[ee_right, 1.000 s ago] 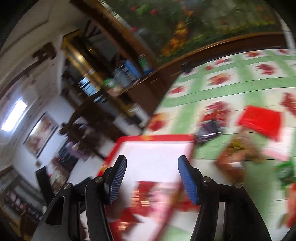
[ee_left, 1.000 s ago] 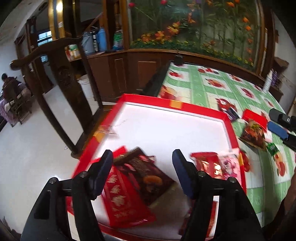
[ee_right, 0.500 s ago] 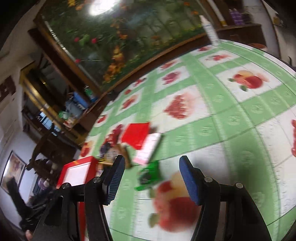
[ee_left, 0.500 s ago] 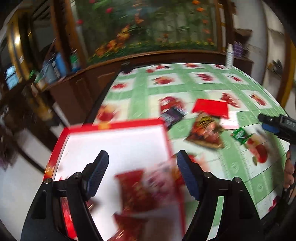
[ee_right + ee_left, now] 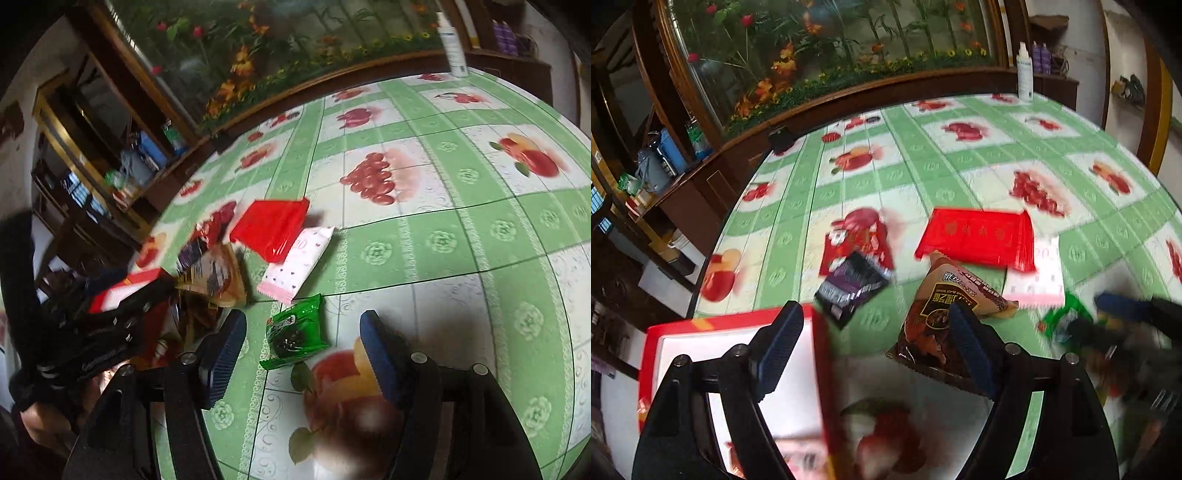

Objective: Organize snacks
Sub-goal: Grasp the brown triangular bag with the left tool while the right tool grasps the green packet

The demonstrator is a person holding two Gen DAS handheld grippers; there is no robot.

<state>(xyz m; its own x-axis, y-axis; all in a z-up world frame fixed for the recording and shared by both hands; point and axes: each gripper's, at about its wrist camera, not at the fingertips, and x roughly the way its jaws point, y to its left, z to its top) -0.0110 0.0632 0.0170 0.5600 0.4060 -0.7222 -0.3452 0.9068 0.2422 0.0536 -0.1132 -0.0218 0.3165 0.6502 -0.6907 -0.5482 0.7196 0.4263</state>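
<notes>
Loose snack packets lie on the green fruit-print tablecloth. My left gripper (image 5: 875,350) is open and empty above the red tray's (image 5: 738,321) right edge, with a brown packet (image 5: 945,310) just ahead by its right finger. A purple packet (image 5: 851,284), a red packet (image 5: 979,236) and a pink-white packet (image 5: 1034,284) lie beyond. My right gripper (image 5: 303,354) is open and empty, with a small green packet (image 5: 295,332) between its fingers on the table. The red packet (image 5: 271,223), pink-white packet (image 5: 299,262) and brown packet (image 5: 216,273) lie further off.
The red tray with a white floor holds several snacks at the table's left edge (image 5: 122,291). A white bottle (image 5: 1025,72) stands at the far table edge before a wooden cabinet with flowers. The left gripper shows at the left of the right wrist view (image 5: 107,332).
Both grippers swung right from the tray to the loose snacks. The right gripper came down around the green packet. Both stayed open.
</notes>
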